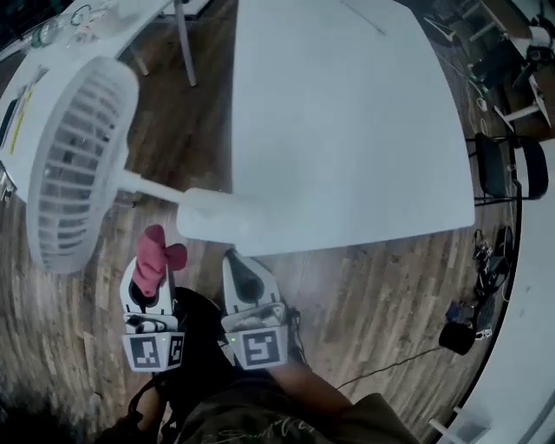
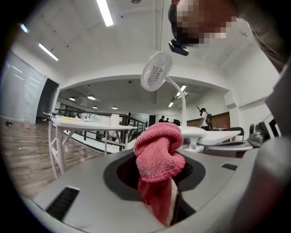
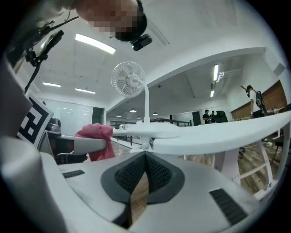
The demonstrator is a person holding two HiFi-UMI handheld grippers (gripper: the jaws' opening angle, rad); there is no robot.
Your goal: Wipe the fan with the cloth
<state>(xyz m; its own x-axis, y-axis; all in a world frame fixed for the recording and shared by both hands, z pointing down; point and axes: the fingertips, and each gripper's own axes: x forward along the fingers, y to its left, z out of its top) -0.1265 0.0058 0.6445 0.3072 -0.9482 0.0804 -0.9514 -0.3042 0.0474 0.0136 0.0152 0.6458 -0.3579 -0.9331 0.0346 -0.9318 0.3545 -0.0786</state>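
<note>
Floor (image 1: 373, 286): brown wood planks, running under everything. Side worktop (image 1: 52, 65), far left: white, on white legs, with clear bottles (image 1: 48, 33) and small clutter on it. Worktop (image 1: 347, 130), centre: large, white and matt, bare apart from the fan's base (image 1: 217, 217) at its near left corner. Chair (image 1: 503, 165), right: black, just past the worktop's right edge. Cables (image 1: 481, 303), lower right: a dark tangle on the floor. Ceiling (image 2: 136, 41): white with strip lights (image 2: 105, 12); people (image 2: 204, 118) stand far back in the room. Fan (image 1: 74, 165): white, with a round slatted cage head on a thin curved stalk and a broad base on the worktop, the head raised well above it. Cloth (image 1: 154, 258): pink-red, ribbed weave, bunched into a knot, apart from the fan. Left gripper (image 1: 149, 276): fingers part-way apart and clamped on the cloth, which bulges out past them. Right gripper (image 1: 238, 264): just beside the left, fingers pressed together with nothing between them, near the fan's base.
</note>
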